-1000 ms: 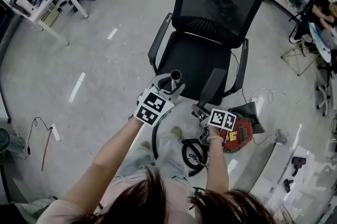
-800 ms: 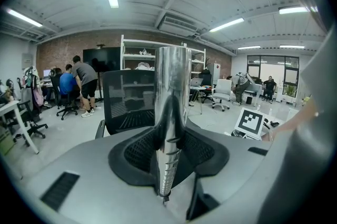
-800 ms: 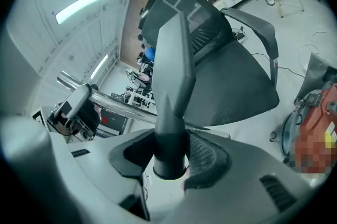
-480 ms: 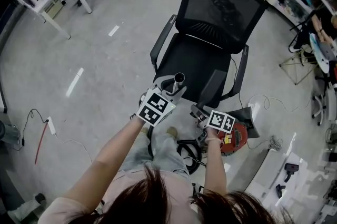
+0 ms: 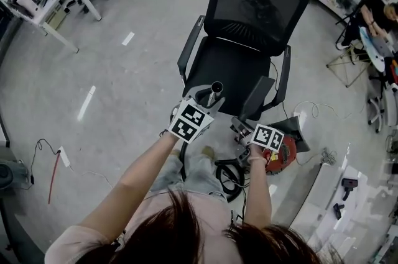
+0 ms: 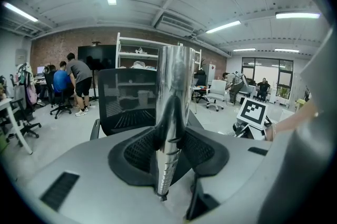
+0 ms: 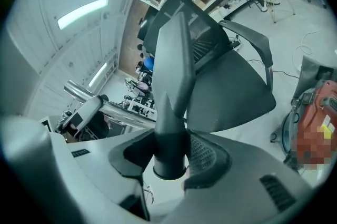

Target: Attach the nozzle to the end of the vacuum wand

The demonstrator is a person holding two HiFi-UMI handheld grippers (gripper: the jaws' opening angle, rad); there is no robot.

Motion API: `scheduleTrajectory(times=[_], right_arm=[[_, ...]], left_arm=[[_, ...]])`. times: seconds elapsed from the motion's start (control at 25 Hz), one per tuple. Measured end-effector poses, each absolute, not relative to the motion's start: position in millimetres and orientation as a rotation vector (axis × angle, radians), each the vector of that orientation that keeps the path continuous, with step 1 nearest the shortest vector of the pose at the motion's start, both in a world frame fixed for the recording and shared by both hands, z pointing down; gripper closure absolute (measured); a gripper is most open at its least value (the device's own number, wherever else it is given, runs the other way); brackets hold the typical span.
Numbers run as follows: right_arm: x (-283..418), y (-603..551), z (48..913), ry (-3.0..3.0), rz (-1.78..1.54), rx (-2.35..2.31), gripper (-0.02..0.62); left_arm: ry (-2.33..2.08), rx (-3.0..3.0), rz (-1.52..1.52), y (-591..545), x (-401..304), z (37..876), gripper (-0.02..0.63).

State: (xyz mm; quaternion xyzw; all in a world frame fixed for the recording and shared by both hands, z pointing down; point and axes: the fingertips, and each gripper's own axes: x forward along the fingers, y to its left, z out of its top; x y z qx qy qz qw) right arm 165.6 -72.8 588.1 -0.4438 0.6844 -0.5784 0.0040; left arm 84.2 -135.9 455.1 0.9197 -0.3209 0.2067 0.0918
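Shifted right, toward frame centre: my left gripper, jaws clamped on the vacuum wand, open end raised over the chair for fitting. My right gripper, jaws clenched on the nozzle, tip upward, near the wand but not yet mated.
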Motion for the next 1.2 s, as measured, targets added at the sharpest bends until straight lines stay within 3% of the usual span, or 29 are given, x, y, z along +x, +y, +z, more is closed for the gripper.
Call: scheduleTrajectory(times=[1.2], right_arm=[[139.5, -82.7, 500.7, 2.056, -1.536, -1.461, 0.408]], left_arm=[[-0.876, 2.746, 0.563, -130.6, 68.5, 456.0, 0.451]])
